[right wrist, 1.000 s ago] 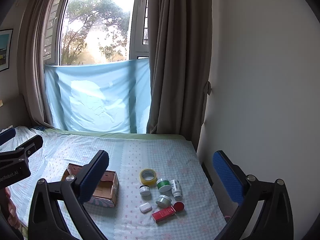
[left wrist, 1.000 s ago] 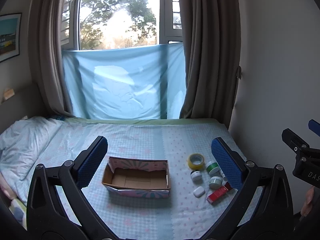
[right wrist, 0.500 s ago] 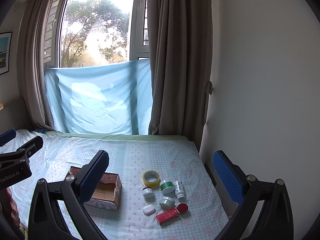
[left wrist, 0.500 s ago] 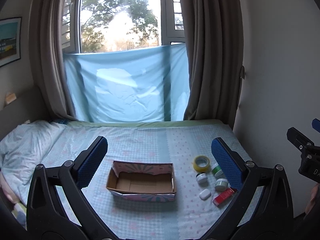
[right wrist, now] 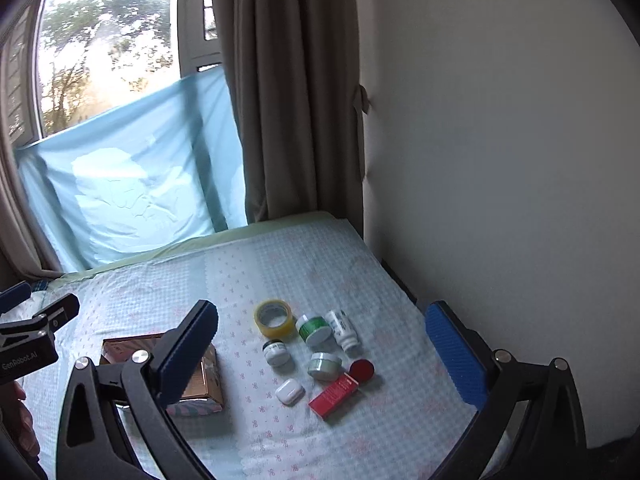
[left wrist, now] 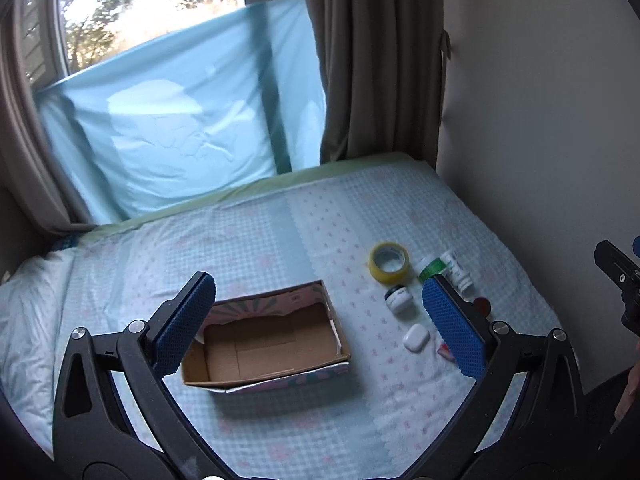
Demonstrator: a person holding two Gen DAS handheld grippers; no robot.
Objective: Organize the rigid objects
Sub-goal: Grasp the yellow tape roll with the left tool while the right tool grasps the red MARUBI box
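Observation:
An open cardboard box (left wrist: 264, 344) (right wrist: 200, 376) lies empty on the bed. To its right sits a cluster: a yellow tape roll (left wrist: 389, 261) (right wrist: 273, 317), a green-lidded jar (right wrist: 314, 328), a white bottle (right wrist: 342, 330) lying down, a small dark-capped jar (left wrist: 397, 299) (right wrist: 276, 352), a pale green jar (right wrist: 325, 365), a white earbud case (left wrist: 416, 337) (right wrist: 289, 391), a red box (right wrist: 334, 394) and a red cap (right wrist: 362, 369). My left gripper (left wrist: 320, 328) hovers open above the box. My right gripper (right wrist: 320, 356) hangs open above the cluster, holding nothing.
The bed (left wrist: 280, 232) has a light blue patterned sheet and runs to a white wall (right wrist: 500, 160) on the right. A blue cloth (left wrist: 180, 120) covers the lower window, with brown curtains (right wrist: 288, 100) beside it. A hand (right wrist: 20, 420) shows at the left edge.
Both grippers have tilted downward and moved closer to the bed, so the box and the small items look larger and nearer. Nothing on the bed has shifted.

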